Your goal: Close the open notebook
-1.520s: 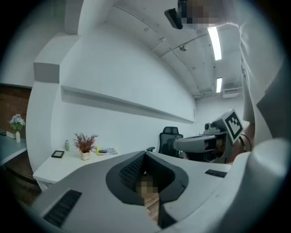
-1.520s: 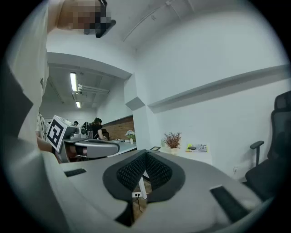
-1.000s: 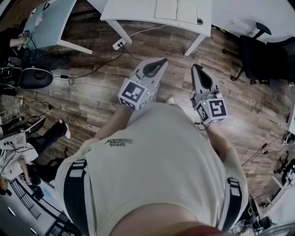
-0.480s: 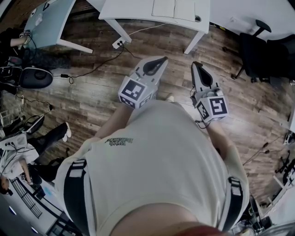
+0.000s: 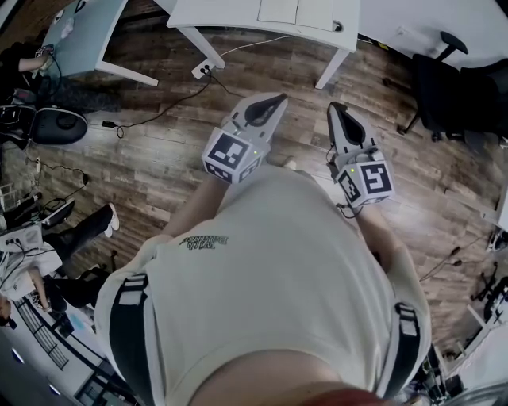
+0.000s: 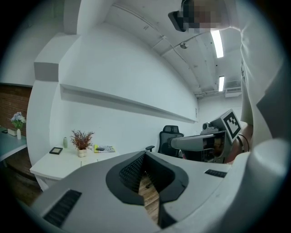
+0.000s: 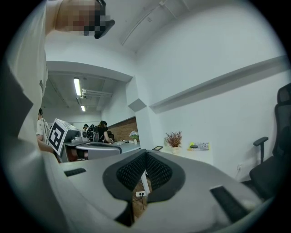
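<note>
The open notebook (image 5: 298, 11) lies flat on the white desk (image 5: 222, 16) at the top edge of the head view, its two pale pages side by side. I hold both grippers level in front of my chest, over the wooden floor and well short of the desk. The left gripper (image 5: 281, 99) is shut with nothing between its pads. The right gripper (image 5: 332, 106) is likewise shut and empty. In the left gripper view the jaws (image 6: 145, 154) meet at the tip, and the right gripper (image 6: 200, 143) shows alongside. The right gripper view shows its jaws (image 7: 146, 154) together.
A black office chair (image 5: 444, 83) stands at the right. A power strip (image 5: 200, 70) and cable lie on the floor by the desk legs. A glass-topped table (image 5: 79, 32) and seated people (image 5: 48, 262) are at the left. A small plant (image 6: 82, 141) stands on the desk.
Both grippers have edged forward toward the desk, still shut. The desk and notebook now sit a little higher in the head view.
</note>
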The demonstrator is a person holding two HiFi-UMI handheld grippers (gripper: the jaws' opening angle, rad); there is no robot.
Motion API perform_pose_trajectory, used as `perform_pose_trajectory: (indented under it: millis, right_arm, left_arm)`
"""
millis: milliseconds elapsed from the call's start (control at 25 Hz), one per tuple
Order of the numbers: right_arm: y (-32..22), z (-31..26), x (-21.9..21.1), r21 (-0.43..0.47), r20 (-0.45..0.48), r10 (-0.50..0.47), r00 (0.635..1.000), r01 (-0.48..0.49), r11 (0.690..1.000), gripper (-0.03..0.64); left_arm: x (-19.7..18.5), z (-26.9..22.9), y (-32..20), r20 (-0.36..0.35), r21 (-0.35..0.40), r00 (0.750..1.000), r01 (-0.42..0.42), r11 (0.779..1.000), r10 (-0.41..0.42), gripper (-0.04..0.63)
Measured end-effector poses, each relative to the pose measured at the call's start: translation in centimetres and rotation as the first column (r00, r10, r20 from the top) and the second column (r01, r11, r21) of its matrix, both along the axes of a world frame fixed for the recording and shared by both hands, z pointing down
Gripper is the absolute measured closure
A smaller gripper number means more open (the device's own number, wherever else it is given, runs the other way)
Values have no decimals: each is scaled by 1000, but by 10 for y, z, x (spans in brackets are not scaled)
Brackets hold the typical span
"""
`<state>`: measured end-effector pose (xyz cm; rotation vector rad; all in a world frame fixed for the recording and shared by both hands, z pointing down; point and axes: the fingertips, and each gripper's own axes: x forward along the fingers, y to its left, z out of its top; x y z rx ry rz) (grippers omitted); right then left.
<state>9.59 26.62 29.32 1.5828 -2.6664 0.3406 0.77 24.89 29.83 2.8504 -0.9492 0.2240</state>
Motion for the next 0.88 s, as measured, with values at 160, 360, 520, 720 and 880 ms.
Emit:
perform_pose_trajectory:
  millis: [160,360,520,720,880]
  right_arm:
    - [4,2,3,6,11,-19,1000,19,1000,615]
    - [8,3,4,23,16,-43,999,42,999,615]
    - [7,3,4,35,17,-58,998,57,998,615]
    - [-1,6,6,47,20,-62,998,61,997,615]
    - [-13,12,5,53,15,-60,998,59,997,615]
  left_arm:
    - [5,2,6,5,9,1000,19,1000,-19,583]
    - [9,5,14,19,20,999,31,999,-31,583]
    - [10,3,11,18,40,999,44,998,-45,583]
    - [11,8,8,29,64,999,42,997,-44,583]
    - [9,16,-5,26,67,999,44,997,-45,583]
